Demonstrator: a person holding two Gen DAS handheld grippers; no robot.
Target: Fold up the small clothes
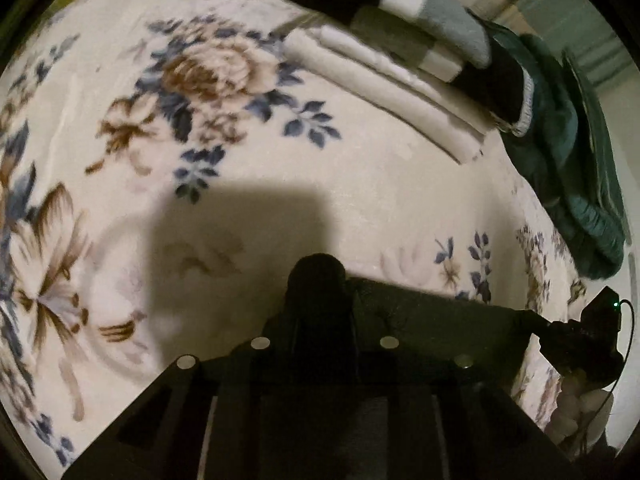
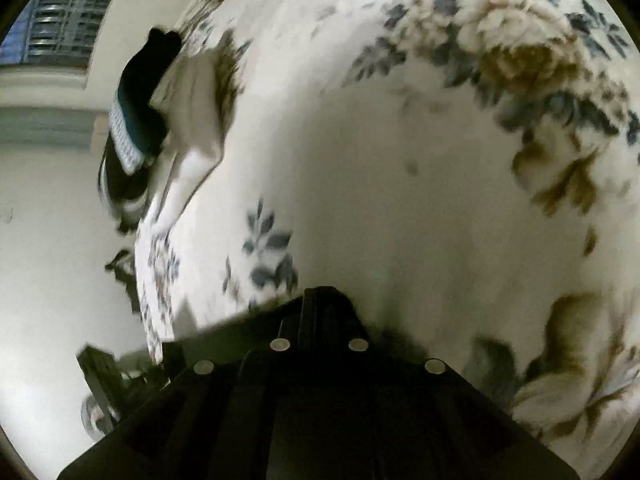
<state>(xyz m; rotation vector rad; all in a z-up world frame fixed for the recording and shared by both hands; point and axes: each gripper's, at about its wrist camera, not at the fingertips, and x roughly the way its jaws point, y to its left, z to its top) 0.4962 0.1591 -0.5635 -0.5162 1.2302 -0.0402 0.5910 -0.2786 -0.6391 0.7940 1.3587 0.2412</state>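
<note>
I hold a dark garment (image 1: 432,308) stretched between my two grippers above a floral blanket (image 1: 208,80). My left gripper (image 1: 318,270) is shut on one end of it. The cloth runs right to my right gripper (image 1: 588,332), seen at the far right. In the right wrist view my right gripper (image 2: 326,300) is shut on the same dark garment (image 2: 224,332), which stretches left toward the left gripper (image 2: 100,376). The garment is dark and shadowed, so its shape is hard to read.
A stack of folded clothes (image 1: 400,68), white, grey and black, lies at the blanket's far edge; it shows in the right wrist view (image 2: 160,120). A teal garment (image 1: 568,160) lies beside it. The blanket's edge (image 2: 148,280) drops to a pale floor. A window (image 2: 60,28) is behind.
</note>
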